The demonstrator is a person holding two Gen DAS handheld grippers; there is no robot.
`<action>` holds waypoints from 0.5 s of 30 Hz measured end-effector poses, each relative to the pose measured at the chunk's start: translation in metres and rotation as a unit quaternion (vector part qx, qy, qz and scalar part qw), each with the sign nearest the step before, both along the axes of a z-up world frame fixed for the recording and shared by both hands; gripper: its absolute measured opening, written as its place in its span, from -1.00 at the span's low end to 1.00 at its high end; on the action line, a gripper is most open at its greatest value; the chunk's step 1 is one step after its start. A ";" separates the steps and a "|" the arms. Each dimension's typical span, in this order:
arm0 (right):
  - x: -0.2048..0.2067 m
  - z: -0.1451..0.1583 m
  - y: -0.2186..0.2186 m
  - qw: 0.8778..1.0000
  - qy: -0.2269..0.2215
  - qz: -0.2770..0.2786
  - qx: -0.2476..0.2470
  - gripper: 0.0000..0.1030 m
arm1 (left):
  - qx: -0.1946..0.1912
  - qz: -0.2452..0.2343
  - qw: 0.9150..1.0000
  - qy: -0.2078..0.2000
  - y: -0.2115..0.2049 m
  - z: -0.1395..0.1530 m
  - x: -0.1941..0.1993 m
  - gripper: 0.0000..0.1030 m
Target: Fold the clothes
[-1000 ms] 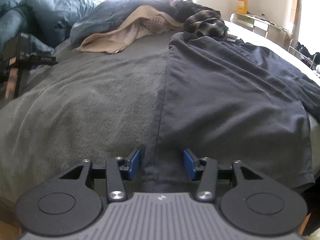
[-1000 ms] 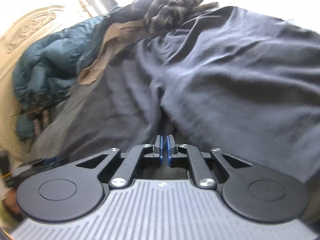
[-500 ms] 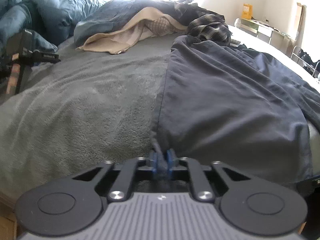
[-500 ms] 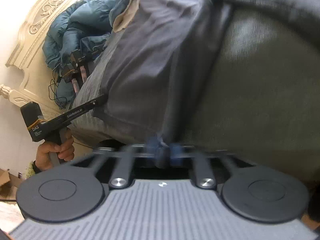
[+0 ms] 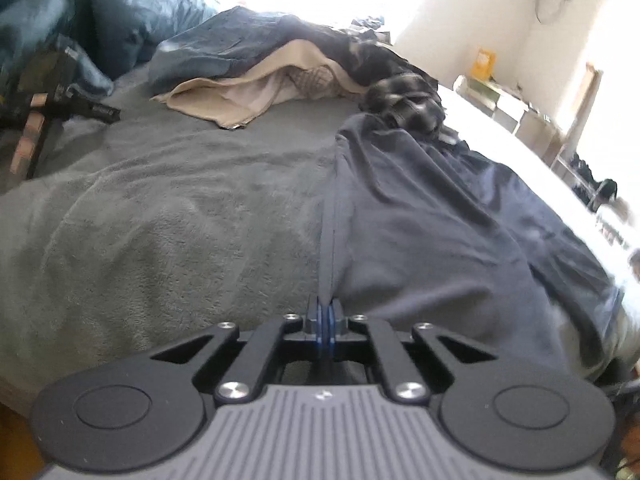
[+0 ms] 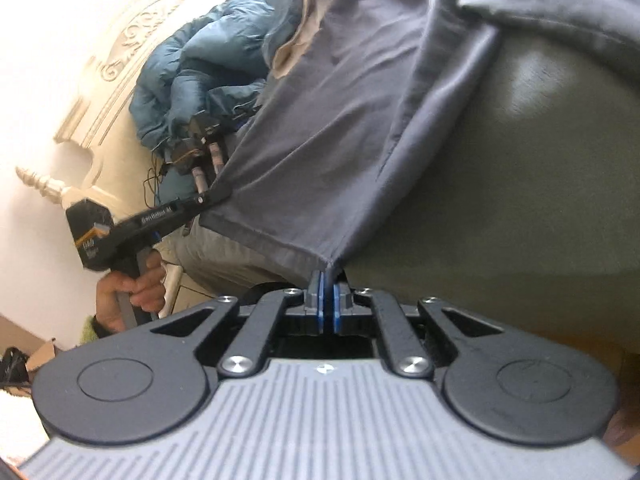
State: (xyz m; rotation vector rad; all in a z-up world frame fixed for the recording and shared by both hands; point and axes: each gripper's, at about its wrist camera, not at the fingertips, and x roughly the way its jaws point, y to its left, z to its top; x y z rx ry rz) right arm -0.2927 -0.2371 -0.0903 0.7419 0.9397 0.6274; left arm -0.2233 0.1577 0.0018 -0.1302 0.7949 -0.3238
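Observation:
A dark navy garment (image 5: 432, 224) lies spread on the right half of a grey blanket (image 5: 168, 220). My left gripper (image 5: 325, 312) is shut on the garment's left hem corner, the cloth drawn up into a taut ridge. In the right wrist view the same navy garment (image 6: 320, 152) hangs lifted, its hem stretched between two pinched corners. My right gripper (image 6: 327, 280) is shut on the near corner. The left gripper (image 6: 208, 196), held by a person's hand (image 6: 136, 284), pinches the other corner at the left.
A pile of clothes lies at the far side: a beige piece (image 5: 248, 92), a plaid shirt (image 5: 404, 100) and a teal quilt (image 5: 80, 28). A black tool (image 5: 44, 96) rests at the left. A carved headboard (image 6: 120, 64) stands behind. Shelves (image 5: 504, 108) line the right wall.
My left gripper closed on the hem corner and lifted it. My right gripper, shut throughout, swung round and raised its corner, so the hem now stretches between both grippers.

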 end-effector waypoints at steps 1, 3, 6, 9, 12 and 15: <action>0.002 -0.004 0.001 1.000 0.008 0.000 -0.002 -0.94 | 0.010 0.005 1.000 0.006 0.002 -0.004 0.004 -0.93; 0.004 -0.014 0.004 1.000 0.030 -0.005 -0.006 -0.94 | -0.003 0.015 0.999 0.029 0.009 -0.010 0.013 -0.93; 0.000 -0.002 0.011 1.000 0.012 0.004 0.003 -0.94 | -0.013 0.016 1.000 0.022 0.014 0.000 0.015 -0.93; -0.006 0.016 0.016 0.999 -0.025 0.017 -0.012 -0.95 | 0.009 0.011 1.000 0.009 0.010 0.003 0.014 -0.93; -0.002 -0.004 0.019 0.999 0.007 0.023 -0.027 -0.95 | 0.056 0.009 0.998 0.020 0.001 -0.010 0.016 -0.91; -0.002 -0.031 0.027 0.994 0.047 0.041 -0.095 -0.93 | 0.087 0.015 0.995 0.042 0.000 -0.032 0.016 -0.77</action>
